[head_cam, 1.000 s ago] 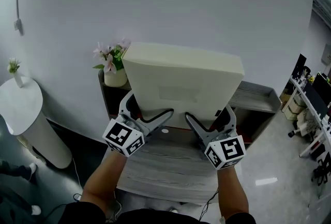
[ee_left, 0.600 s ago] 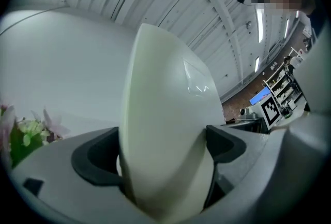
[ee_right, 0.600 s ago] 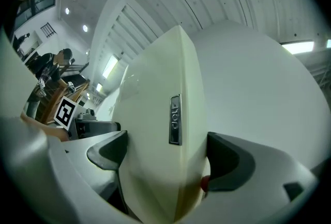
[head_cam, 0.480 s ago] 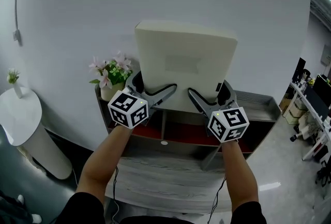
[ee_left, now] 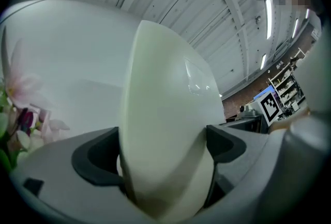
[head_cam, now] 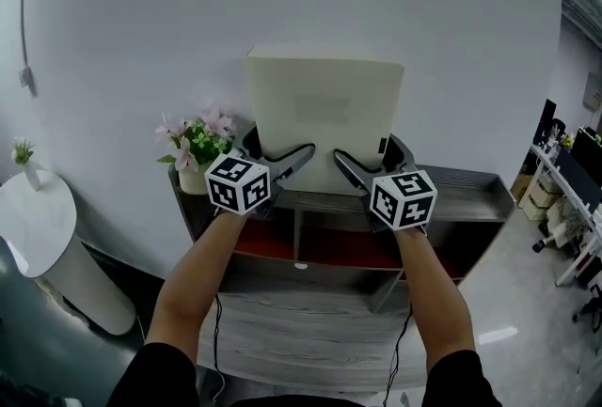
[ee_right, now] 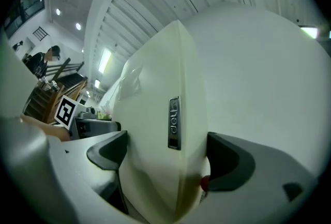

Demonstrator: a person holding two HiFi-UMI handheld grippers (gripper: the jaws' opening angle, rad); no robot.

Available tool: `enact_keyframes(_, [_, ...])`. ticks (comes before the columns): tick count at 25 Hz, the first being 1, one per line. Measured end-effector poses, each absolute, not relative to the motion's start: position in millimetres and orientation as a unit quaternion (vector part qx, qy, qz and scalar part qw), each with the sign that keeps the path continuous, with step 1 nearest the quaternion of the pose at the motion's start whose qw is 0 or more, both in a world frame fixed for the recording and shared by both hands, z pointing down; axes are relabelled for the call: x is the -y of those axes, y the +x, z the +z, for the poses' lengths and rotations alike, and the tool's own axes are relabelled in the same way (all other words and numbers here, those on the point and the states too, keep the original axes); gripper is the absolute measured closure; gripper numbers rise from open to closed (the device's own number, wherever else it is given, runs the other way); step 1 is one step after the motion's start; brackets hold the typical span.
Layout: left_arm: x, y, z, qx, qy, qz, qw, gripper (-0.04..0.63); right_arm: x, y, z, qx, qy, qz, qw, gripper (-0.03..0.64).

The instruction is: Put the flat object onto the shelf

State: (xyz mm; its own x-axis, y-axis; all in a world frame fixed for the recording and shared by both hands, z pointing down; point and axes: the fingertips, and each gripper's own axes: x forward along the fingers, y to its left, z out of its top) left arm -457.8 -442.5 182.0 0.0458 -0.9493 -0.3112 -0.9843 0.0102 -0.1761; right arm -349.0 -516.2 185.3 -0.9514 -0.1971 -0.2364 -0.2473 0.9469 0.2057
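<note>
A flat cream-white box (head_cam: pixel 324 118) stands upright against the white wall, its lower edge at the top of the grey shelf unit (head_cam: pixel 461 181). My left gripper (head_cam: pixel 282 164) is shut on its lower left part and my right gripper (head_cam: pixel 356 168) is shut on its lower right part. In the left gripper view the box (ee_left: pixel 168 130) fills the gap between the jaws. The right gripper view shows the box's edge (ee_right: pixel 160 140) with a small label, clamped between the jaws.
A pot of pink flowers (head_cam: pixel 193 151) sits on the shelf's left end, close to the left gripper. A white round stand (head_cam: pixel 42 217) is at far left. The shelf has red-floored compartments (head_cam: pixel 339 250) below its top. Office furniture lies at far right.
Both grippers have raised the box and carried it forward toward the wall. It went from tilted flat over the shelf front to upright above the shelf top.
</note>
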Motion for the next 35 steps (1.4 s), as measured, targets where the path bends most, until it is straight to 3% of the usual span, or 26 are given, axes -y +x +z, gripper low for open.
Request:
enact_keyframes(10, [459, -467, 184, -0.683, -0.713, 0.042, 0.154, 0.077, 531, -358, 189, -0.985, -0.111, 0.093, 0.094, 0.147])
enact_keyframes(26, [445, -464, 184, -0.699, -0.69, 0.028, 0.183, 0.074, 535, -350, 188, -0.98, -0.144, 0.095, 0.101, 0.146])
enact_keyframes(35, [411, -441, 160, -0.7, -0.664, 0.052, 0.258, 0.074, 521, -333, 181, -0.977, -0.142, 0.102, 0.123, 0.146])
